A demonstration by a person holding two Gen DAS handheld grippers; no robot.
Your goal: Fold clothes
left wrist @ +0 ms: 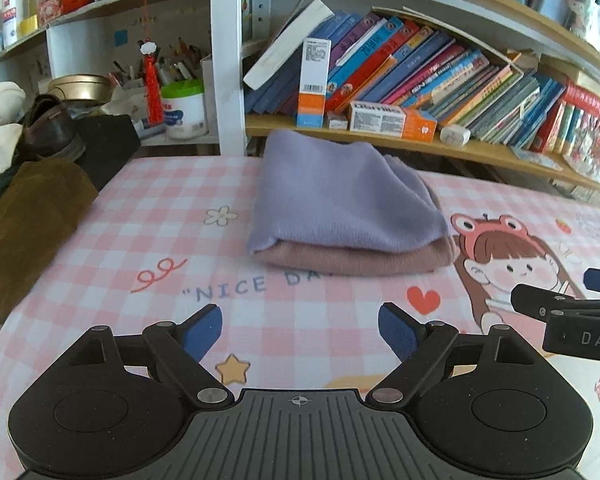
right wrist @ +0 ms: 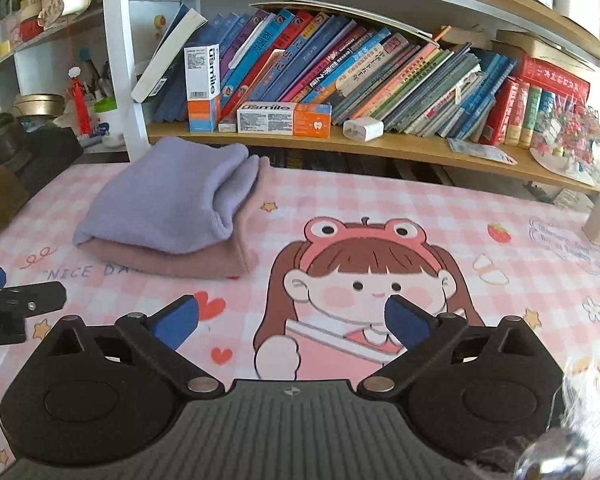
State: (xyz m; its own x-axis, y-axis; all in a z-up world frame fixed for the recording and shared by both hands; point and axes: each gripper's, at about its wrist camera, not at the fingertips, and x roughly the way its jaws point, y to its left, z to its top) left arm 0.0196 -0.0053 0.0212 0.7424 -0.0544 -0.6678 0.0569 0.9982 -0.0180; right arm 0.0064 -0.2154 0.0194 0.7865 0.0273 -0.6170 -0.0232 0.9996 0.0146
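I see both my left gripper (left wrist: 300, 332) and right gripper (right wrist: 292, 320) released (nothing between pads), purple garment (left wrist: 340, 200) folded atop pink garment (left wrist: 352, 260) on table (left wrist: 140, 220).

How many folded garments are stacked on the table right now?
2. A lilac garment lies on top, folded; a dusty-pink garment lies under it, on the pink checked tablecloth before the bookshelf. More unfolded clothes may sit off the table's left edge.

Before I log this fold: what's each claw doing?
Left claw: open, holding nothing.
Right claw: open, holding nothing.
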